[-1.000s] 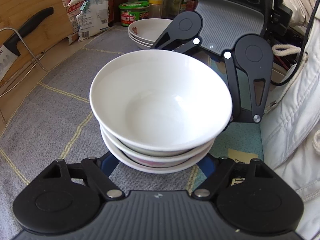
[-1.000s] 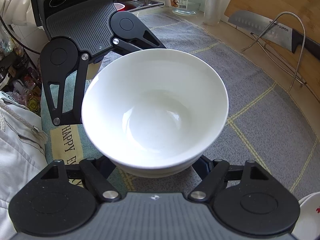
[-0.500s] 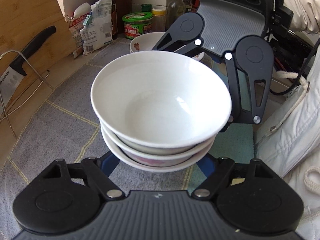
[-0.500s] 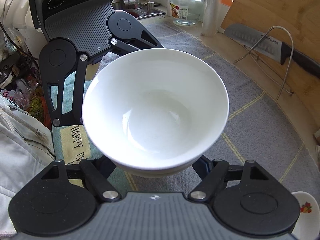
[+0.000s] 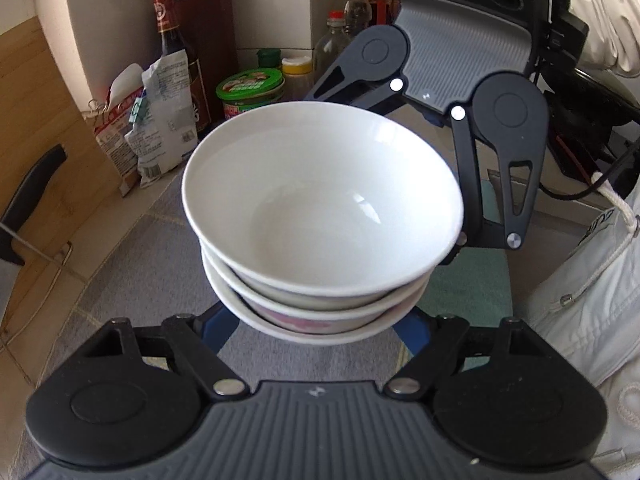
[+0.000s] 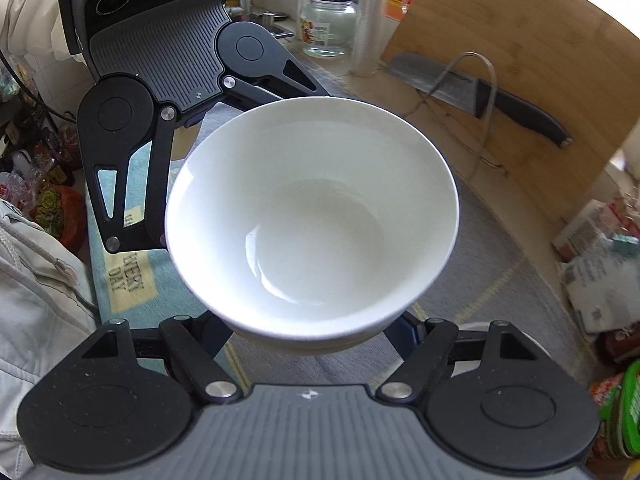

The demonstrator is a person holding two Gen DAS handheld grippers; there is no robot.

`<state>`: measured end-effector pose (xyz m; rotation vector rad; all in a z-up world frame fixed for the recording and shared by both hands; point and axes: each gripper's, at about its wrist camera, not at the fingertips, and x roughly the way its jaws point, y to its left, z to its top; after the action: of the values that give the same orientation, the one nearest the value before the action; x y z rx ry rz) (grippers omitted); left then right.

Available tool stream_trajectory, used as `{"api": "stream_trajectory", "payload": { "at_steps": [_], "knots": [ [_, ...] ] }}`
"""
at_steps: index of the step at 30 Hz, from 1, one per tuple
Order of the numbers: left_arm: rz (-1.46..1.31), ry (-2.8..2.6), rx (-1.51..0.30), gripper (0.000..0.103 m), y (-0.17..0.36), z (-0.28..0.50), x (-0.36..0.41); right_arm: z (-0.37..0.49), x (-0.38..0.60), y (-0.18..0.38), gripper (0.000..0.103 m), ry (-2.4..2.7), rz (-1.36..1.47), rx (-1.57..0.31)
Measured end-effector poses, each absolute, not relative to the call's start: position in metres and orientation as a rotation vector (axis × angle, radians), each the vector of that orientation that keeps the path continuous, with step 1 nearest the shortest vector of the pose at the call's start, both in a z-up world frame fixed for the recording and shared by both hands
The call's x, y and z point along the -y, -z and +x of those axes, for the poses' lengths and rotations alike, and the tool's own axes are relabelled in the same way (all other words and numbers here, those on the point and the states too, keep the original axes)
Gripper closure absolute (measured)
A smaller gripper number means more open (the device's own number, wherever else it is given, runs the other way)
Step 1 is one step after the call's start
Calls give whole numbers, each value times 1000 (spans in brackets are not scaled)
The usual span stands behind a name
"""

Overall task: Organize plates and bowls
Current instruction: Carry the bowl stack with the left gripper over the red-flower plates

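Note:
A stack of three white bowls (image 5: 320,216) is held in the air between my two grippers; the lowest one has a pink pattern (image 5: 296,320). My left gripper (image 5: 316,328) is shut on the stack from one side, its blue fingers (image 5: 218,326) hugging the bottom bowl. My right gripper (image 6: 312,336) is shut on the same stack (image 6: 316,220) from the opposite side. Each gripper shows across the bowls in the other's view. The fingertips are hidden under the bowls.
A grey mat (image 5: 132,264) covers the counter below. A wooden board (image 6: 520,60) with a knife (image 6: 480,96) on a wire rack stands at one side. Bottles, a green tub (image 5: 250,92), snack bags (image 5: 160,120) and a glass jar (image 6: 328,24) line the back.
Both grippers have lifted the bowl stack higher above the mat and carried it toward the back items. The other stack of bowls on the mat has dropped out of view.

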<state>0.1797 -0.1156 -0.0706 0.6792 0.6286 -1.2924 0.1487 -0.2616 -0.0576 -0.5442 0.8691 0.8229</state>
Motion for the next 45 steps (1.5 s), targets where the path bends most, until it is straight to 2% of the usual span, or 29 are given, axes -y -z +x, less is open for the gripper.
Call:
{"api": "stream_trajectory", "payload": {
  "at_steps": [19,45],
  "knots": [
    [715,1371,-564,21,94,194,236,154,371,62,20,-658,-574,-887],
    [695,1394,-631,21,117,220,264,181,401,84,21,-648,-530,-969]
  ]
}}
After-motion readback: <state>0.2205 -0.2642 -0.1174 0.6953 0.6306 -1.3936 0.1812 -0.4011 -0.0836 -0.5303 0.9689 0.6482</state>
